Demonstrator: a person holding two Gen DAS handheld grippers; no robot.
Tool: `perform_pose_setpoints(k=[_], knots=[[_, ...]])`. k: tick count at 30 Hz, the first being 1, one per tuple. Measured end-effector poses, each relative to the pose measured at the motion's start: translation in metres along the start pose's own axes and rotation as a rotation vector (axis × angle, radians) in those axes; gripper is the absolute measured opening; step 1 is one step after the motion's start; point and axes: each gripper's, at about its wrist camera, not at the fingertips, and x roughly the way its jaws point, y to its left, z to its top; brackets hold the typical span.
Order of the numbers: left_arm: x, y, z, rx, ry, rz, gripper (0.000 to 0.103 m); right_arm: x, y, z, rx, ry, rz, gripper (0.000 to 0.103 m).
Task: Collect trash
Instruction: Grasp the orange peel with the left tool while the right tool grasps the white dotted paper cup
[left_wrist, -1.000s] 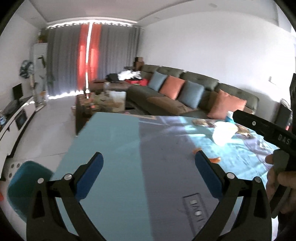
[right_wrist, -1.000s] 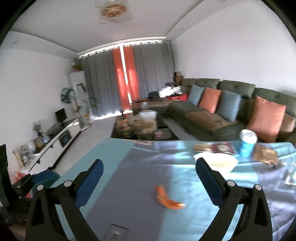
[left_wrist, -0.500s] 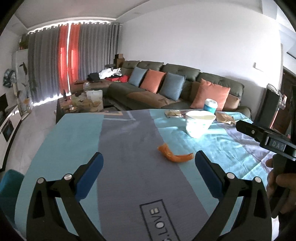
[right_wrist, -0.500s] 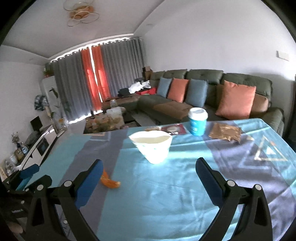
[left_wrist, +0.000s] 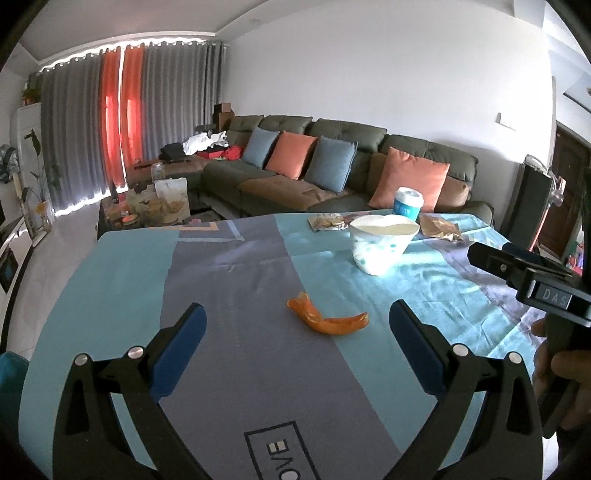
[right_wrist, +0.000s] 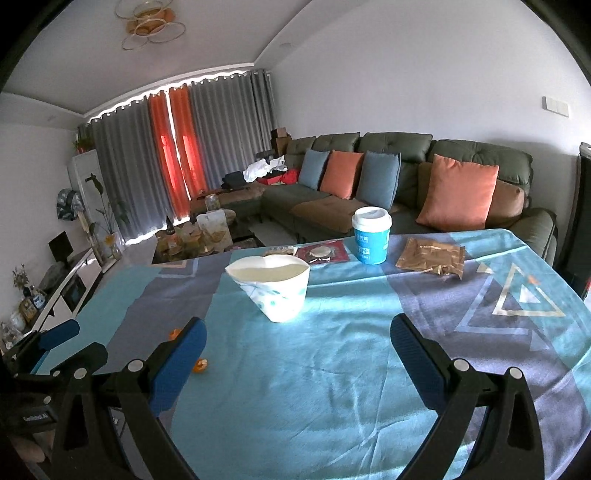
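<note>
An orange peel (left_wrist: 327, 317) lies on the blue and grey tablecloth (left_wrist: 229, 302), just ahead of my open, empty left gripper (left_wrist: 297, 339). A squashed white paper cup (left_wrist: 380, 245) stands beyond it; in the right wrist view this paper cup (right_wrist: 273, 290) is ahead of my open, empty right gripper (right_wrist: 297, 350). A blue cup with a white lid (right_wrist: 370, 236), a brown wrapper (right_wrist: 432, 260) and a red wrapper (right_wrist: 321, 254) lie at the table's far side. Bits of the peel (right_wrist: 201, 364) show behind my right gripper's left finger.
A green sofa (right_wrist: 406, 192) with orange and blue cushions runs behind the table. A cluttered coffee table (left_wrist: 147, 210) stands at the far left near the curtains. The right gripper's body (left_wrist: 532, 284) sits at the right edge of the left wrist view.
Both views have swung right and closer over the table. The peel now lies between the left gripper's fingers; the paper cup has come in front of the right gripper.
</note>
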Motion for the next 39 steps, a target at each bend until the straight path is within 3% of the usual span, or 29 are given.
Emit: perform_pose_setpoints(k=[11,25,32,34,37,39], knots=[[0.054,-0.013,0.008,0.001,0.103,-0.029,0.098,0.040,-0.002,0.017,-0.046,0.067,0.018,0.096],[0.136,-0.021,0.008,-0.020,0.348,0.001,0.097,0.117,-0.004,0.030,-0.083,0.242,0.136,0.096],[0.153,-0.025,0.007,-0.009,0.386,0.010,0.097,0.145,0.003,0.039,-0.140,0.292,0.164,0.096],[0.154,-0.026,0.007,-0.015,0.384,0.006,0.097,0.148,0.009,0.039,-0.167,0.296,0.167,0.088],[0.155,-0.025,0.007,-0.027,0.374,0.007,0.092,0.149,0.014,0.037,-0.179,0.311,0.172,0.067],[0.153,-0.022,0.008,-0.040,0.360,0.018,0.075,0.149,0.017,0.035,-0.190,0.316,0.173,0.049]])
